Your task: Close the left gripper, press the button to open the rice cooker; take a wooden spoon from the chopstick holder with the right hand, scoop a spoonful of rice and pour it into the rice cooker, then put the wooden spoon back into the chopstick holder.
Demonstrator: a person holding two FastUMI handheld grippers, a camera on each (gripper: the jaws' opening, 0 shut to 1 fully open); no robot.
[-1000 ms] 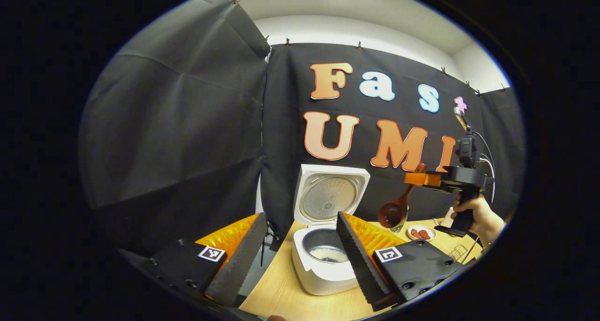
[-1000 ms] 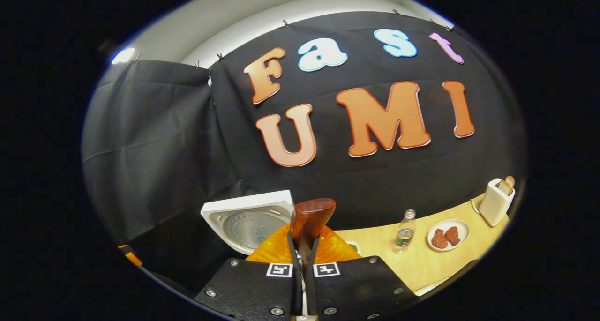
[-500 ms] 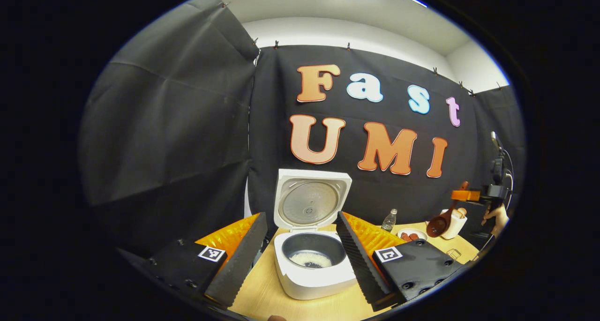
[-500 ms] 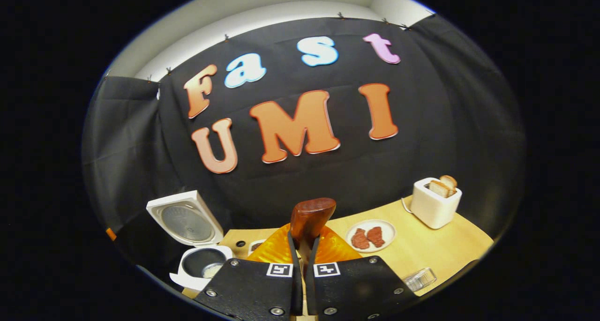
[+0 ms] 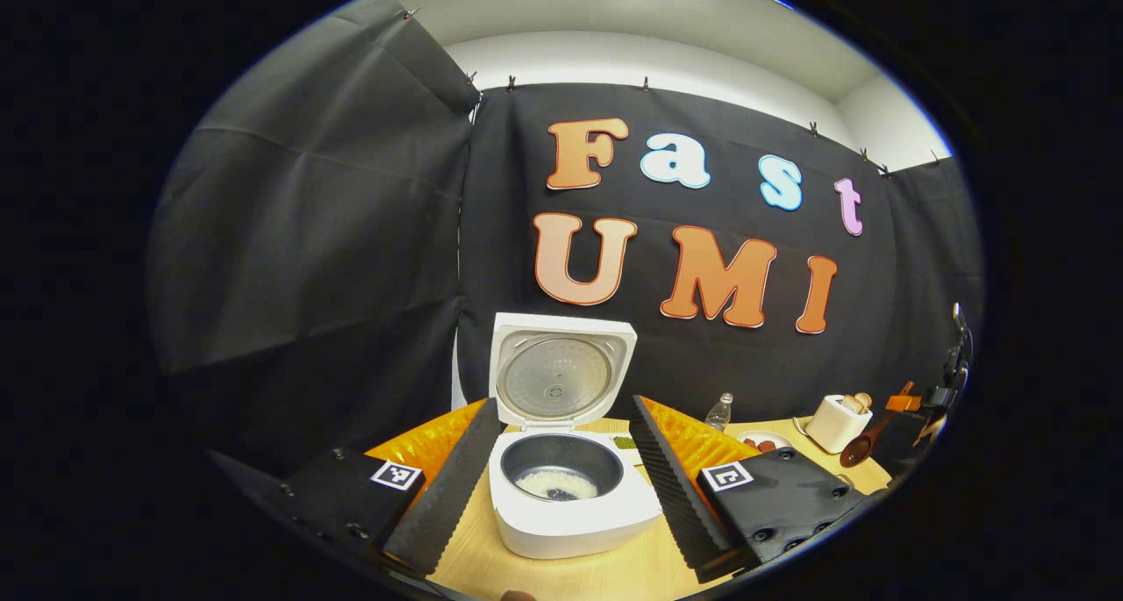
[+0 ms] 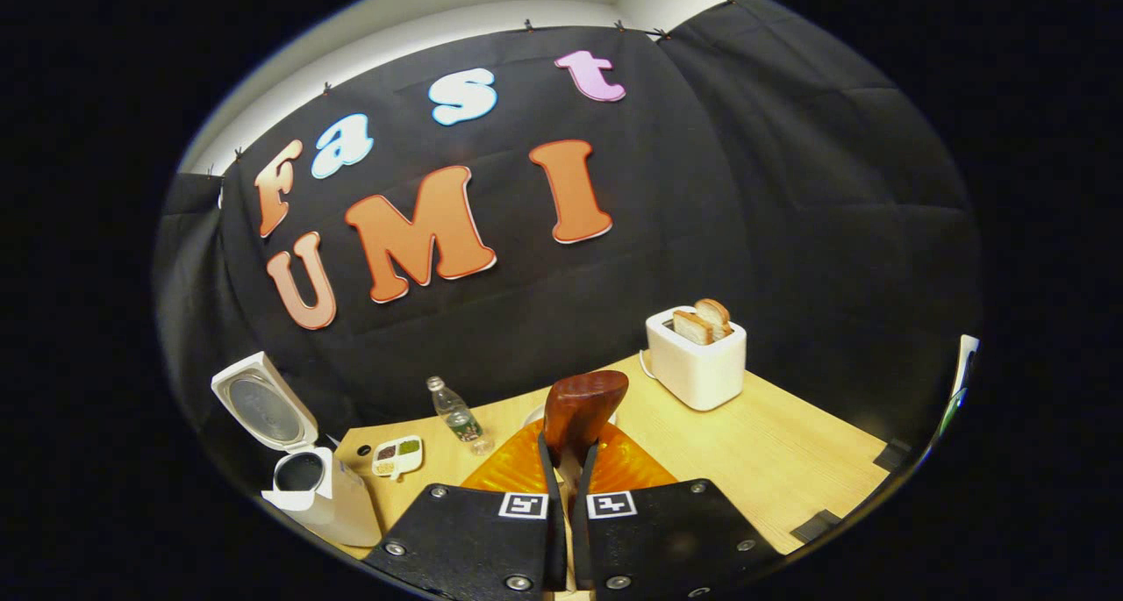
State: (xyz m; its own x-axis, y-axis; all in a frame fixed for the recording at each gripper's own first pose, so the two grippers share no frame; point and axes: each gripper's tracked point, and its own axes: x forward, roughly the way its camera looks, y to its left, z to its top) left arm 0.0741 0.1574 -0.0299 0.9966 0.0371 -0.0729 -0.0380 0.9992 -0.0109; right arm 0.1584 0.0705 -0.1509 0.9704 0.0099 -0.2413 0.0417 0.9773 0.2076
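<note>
The white rice cooker [image 5: 570, 518] stands open on the wooden table, lid [image 5: 561, 377] upright, a thin layer of rice [image 5: 554, 482] in its dark pot. My left gripper [image 5: 561, 408] hangs open in front of it, one finger on each side of the cooker and apart from it. Far to the right, my right gripper [image 5: 921, 401] holds the wooden spoon [image 5: 861, 447] bowl-down near the toaster. In the right gripper view, the right gripper [image 6: 566, 450] is shut on the spoon's [image 6: 583, 401] handle, and the open cooker [image 6: 307, 491] sits far left.
A white toaster [image 6: 697, 364] with bread slices stands at the back of the table. A plastic bottle [image 6: 456, 412] and a small divided dish [image 6: 396, 456] sit between it and the cooker. A plate [image 5: 759, 443] with reddish pieces lies near the bottle.
My right gripper has swung right with the spoon, away from the cooker and toward the toaster side. The left gripper stayed open and shifted slightly, bringing the cooker between its fingers.
</note>
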